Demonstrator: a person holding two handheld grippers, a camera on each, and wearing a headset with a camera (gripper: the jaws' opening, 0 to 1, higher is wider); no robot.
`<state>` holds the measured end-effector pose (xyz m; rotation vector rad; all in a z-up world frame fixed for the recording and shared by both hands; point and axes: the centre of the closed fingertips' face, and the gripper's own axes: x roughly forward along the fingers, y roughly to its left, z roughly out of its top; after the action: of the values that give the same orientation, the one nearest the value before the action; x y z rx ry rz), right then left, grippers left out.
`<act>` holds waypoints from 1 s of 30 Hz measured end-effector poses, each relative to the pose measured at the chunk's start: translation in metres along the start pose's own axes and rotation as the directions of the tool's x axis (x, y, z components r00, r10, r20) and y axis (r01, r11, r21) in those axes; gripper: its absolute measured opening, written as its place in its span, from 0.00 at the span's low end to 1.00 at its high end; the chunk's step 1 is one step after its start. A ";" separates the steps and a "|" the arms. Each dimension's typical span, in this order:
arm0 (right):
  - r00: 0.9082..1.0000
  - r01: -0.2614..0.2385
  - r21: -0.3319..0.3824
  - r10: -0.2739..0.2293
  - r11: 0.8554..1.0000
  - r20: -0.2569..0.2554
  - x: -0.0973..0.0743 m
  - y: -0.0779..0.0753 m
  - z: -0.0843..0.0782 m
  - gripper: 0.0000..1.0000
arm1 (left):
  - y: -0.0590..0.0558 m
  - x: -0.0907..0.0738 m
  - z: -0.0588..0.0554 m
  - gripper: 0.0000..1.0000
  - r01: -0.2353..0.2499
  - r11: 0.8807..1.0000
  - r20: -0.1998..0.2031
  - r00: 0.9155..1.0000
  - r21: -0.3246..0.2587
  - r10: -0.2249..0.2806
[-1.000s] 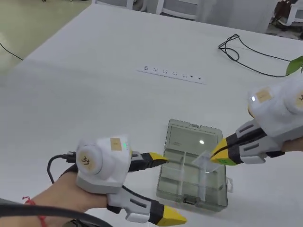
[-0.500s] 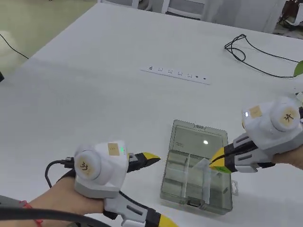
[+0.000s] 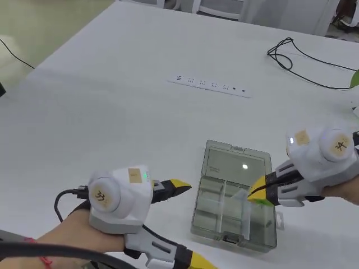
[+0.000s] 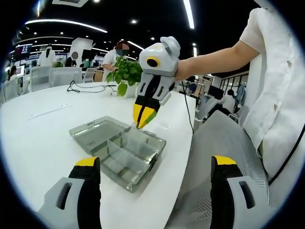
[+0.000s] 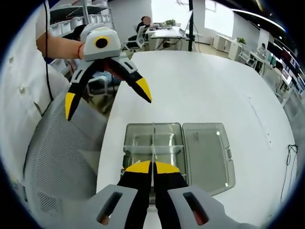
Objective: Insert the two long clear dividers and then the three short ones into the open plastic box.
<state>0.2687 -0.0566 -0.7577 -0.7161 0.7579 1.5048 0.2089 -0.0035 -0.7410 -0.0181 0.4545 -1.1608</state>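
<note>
The open plastic box [image 3: 197,217] is seen on the white surface [image 3: 112,112], its lid [image 3: 238,162] laid flat behind the tray. Clear dividers are already seated in the tray, splitting it into compartments. The right gripper [image 3: 257,191] is held over the tray's right part with its jaws clenched on a clear divider [image 3: 242,197]. This divider is kept upright and edge-on, with its lower part reaching down into the tray. Whether it is a long or a short one cannot be told. In the right gripper view the divider is seen as a thin line running from the pinched tips across the tray.

The left gripper [image 3: 188,223] is held just left of the box, above the surface, with its jaws spread wide and nothing between them. A power strip [image 3: 210,87] lies well beyond the box, and a black cable [image 3: 291,53] is coiled near the far right corner.
</note>
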 end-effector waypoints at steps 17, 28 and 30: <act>1.000 0.003 -0.032 -0.003 0.999 0.012 0.010 -0.003 0.002 0.02 | 0.001 0.001 -0.002 0.99 0.002 1.000 -0.002 1.000 -0.006 -0.002; 1.000 -0.015 -0.024 0.015 1.000 -0.005 0.022 -0.004 0.000 0.02 | 0.003 0.000 -0.002 0.99 0.000 1.000 -0.001 1.000 -0.006 0.000; 1.000 -0.019 -0.024 0.019 1.000 -0.010 0.024 -0.004 -0.001 0.02 | 0.003 0.000 -0.001 0.99 0.001 1.000 0.000 1.000 -0.004 -0.001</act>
<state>0.2709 -0.0429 -0.7778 -0.7360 0.7569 1.5305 0.2108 -0.0017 -0.7428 -0.0217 0.4565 -1.1607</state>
